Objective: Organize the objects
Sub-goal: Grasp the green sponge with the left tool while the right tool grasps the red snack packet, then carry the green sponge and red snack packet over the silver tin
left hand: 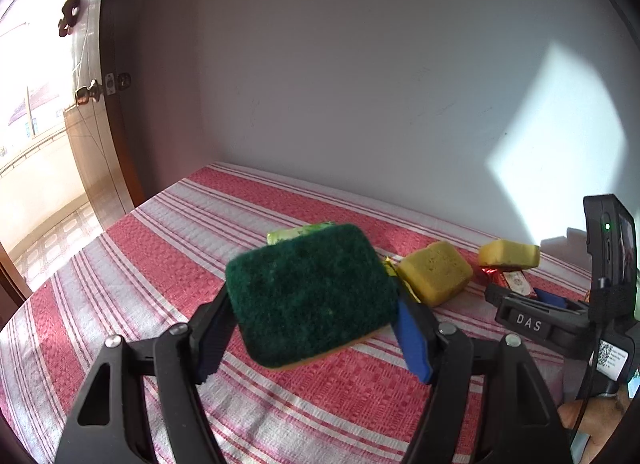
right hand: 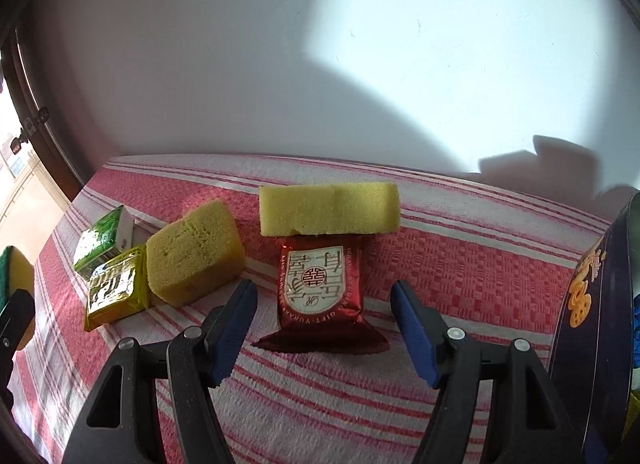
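Observation:
My left gripper (left hand: 314, 316) is shut on a green-topped scouring sponge (left hand: 312, 292) and holds it above the red-and-white striped cloth (left hand: 160, 248). My right gripper (right hand: 324, 304) is open, its blue pads on either side of a red foil packet (right hand: 320, 292) that lies flat on the cloth. A yellow sponge (right hand: 328, 207) lies just behind the packet, touching it. Another yellow sponge (right hand: 192, 252) lies to the left, next to a gold packet (right hand: 114, 292) and a green packet (right hand: 102, 240). The held sponge shows at the left edge of the right wrist view (right hand: 12, 272).
A dark blue round tin (right hand: 592, 312) with orange print stands at the right edge. A white wall runs close behind the cloth-covered table. An open wooden door (left hand: 96, 103) and bright balcony are at the far left. The right gripper's body (left hand: 560, 316) shows in the left wrist view.

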